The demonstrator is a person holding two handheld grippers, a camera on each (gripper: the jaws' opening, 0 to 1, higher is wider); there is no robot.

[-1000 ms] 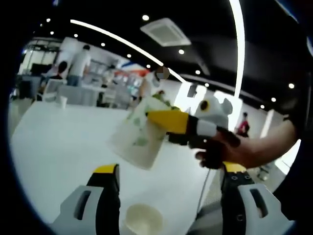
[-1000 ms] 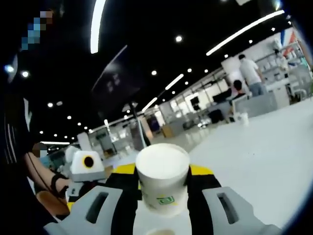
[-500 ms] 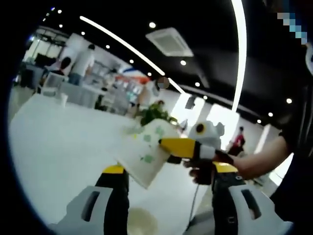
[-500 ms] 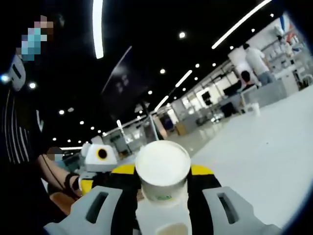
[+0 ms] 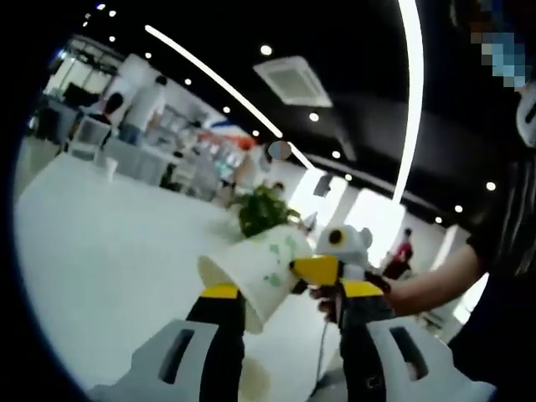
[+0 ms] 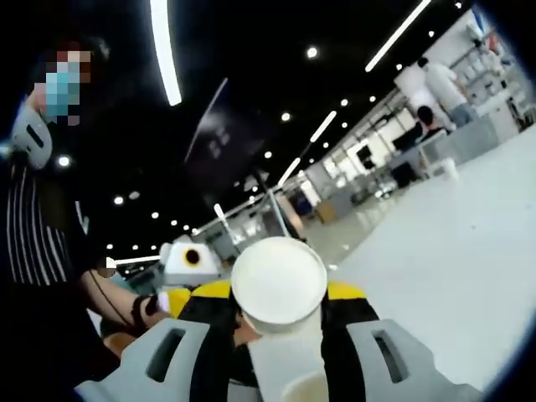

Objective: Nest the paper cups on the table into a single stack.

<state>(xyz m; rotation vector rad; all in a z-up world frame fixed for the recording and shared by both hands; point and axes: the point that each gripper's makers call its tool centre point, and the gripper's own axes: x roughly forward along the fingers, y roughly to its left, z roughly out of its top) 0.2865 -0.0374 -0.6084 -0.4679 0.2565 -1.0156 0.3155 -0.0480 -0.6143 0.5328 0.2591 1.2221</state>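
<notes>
White table [image 5: 100,251] under dark ceiling, strip lights. Right gripper [image 6: 278,322] clamped on paper cup [image 6: 279,286] at mid-wall, mouth toward 10 o'clock in left gripper view. Left gripper [image 5: 289,306] jaws parted – cup between them, contact unclear. Second cup [image 6: 306,387] below. Cup likely light, thin-walled – crushes easily; grip gently at mid-wall.

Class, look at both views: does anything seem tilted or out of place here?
Yes. The cup gripped by the right claw is tipped on its side, mouth sideways, above another cup low between the claws.

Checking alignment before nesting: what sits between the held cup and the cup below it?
Nothing: in the right gripper view, the held paper cup hangs over the lower cup, with bare table behind.
</notes>
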